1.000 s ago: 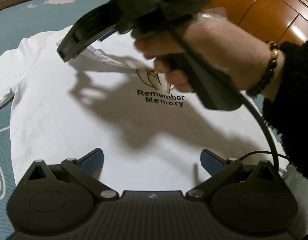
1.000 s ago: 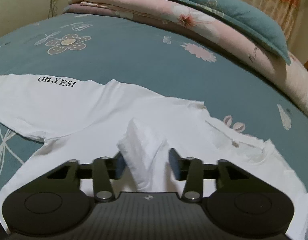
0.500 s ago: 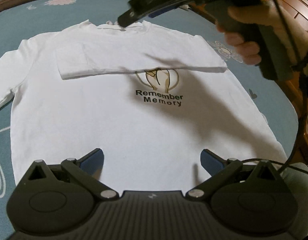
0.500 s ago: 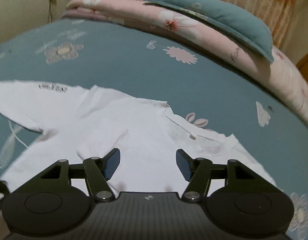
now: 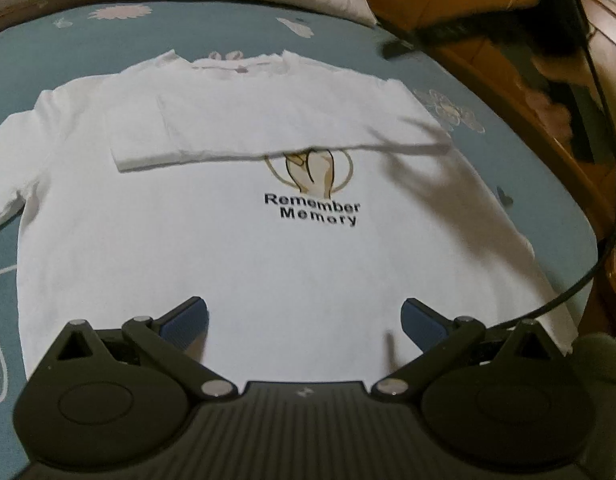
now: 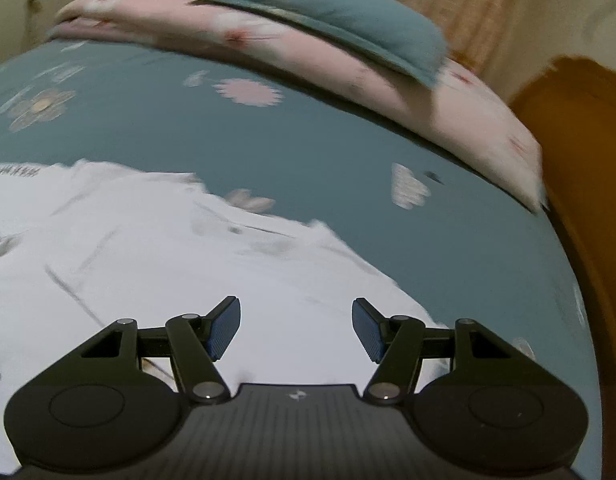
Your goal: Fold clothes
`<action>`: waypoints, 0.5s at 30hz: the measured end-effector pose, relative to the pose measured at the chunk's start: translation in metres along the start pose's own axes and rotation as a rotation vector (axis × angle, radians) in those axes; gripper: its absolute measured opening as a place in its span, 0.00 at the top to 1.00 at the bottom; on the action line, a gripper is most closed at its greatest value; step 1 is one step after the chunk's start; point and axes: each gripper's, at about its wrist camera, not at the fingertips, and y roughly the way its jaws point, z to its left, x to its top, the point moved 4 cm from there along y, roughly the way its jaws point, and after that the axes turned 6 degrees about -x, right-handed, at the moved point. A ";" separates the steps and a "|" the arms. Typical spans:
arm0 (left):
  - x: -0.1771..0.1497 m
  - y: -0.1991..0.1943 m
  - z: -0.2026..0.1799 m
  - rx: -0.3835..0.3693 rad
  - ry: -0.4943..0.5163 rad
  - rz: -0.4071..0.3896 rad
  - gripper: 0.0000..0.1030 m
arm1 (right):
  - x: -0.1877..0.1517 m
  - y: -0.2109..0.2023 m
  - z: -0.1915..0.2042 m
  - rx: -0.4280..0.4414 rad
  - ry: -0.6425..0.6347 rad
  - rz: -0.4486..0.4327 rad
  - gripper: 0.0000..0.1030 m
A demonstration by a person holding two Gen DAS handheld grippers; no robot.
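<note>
White shirt (image 5: 235, 264) flat on bed (image 6: 291, 148), right sleeve (image 5: 267, 132) folded across chest; both hand-held grippers, left (image 5: 303, 320) and right (image 6: 295, 326), apart, empty.

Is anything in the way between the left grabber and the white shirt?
No, nothing visible is. The left gripper hangs right over the white shirt with its jaws wide apart and empty. Only bare cloth lies under it. The folded sleeve lies farther up, across the chest.

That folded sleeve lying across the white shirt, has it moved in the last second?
Yes. A second ago the sleeve stood pinched up between the right gripper's pads; now it lies flat across the shirt, just above the "Remember Memory" print.
</note>
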 end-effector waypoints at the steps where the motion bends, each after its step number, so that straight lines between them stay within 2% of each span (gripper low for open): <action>1: 0.002 0.000 0.002 0.004 -0.016 -0.022 0.01 | -0.005 -0.001 -0.010 -0.005 0.027 0.004 0.35; 7: 0.021 0.004 0.015 0.008 -0.139 -0.173 0.01 | -0.048 0.004 -0.059 -0.005 0.219 0.032 0.35; 10: 0.027 0.012 0.016 0.021 -0.164 -0.209 0.01 | -0.067 0.007 -0.070 0.013 0.307 0.026 0.35; 15: 0.035 0.028 0.020 0.065 -0.190 -0.244 0.01 | -0.094 0.012 -0.091 0.065 0.473 -0.035 0.31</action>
